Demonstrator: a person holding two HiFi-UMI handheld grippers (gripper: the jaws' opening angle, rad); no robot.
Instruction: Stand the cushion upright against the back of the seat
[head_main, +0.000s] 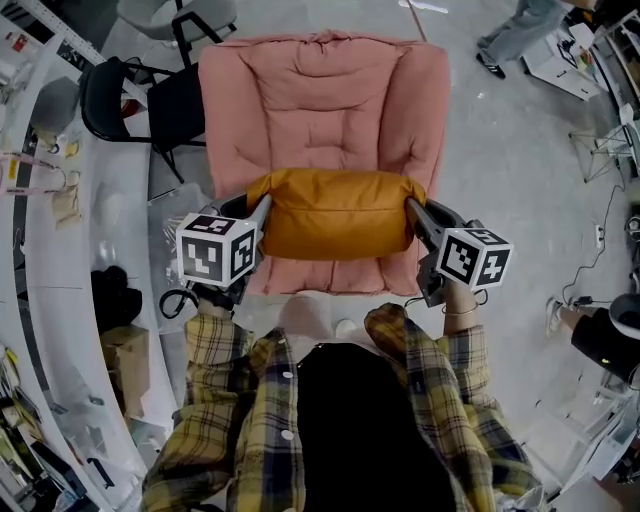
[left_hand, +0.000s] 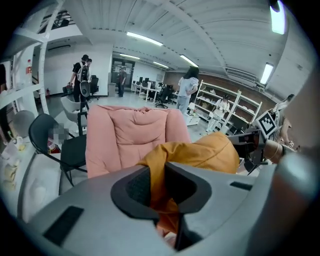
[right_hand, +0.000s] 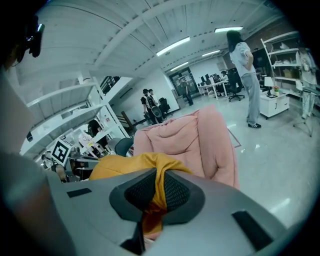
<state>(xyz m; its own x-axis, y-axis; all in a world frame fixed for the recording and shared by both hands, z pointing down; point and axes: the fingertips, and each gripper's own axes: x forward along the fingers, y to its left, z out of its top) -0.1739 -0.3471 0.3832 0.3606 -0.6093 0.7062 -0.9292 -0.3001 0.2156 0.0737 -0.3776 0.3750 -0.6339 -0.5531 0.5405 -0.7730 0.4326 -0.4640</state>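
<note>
Two pinches: left gripper (head_main: 262, 210) clamps cushion (head_main: 335, 215) at left end, right gripper (head_main: 413, 208) at right end. Long axis crosswise over seat (head_main: 300, 278) front; seat back (head_main: 320, 100) straight ahead.

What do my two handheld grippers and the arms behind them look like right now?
Both the left gripper and right gripper are grey two-jaw tools with black ribbed pads, each carrying a white cube with black square markers. The person's sleeves are yellow-and-dark plaid.

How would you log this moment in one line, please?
cushion: held over pink chair | left gripper: shut on cushion | right gripper: shut on cushion | not yet against backrest
</note>
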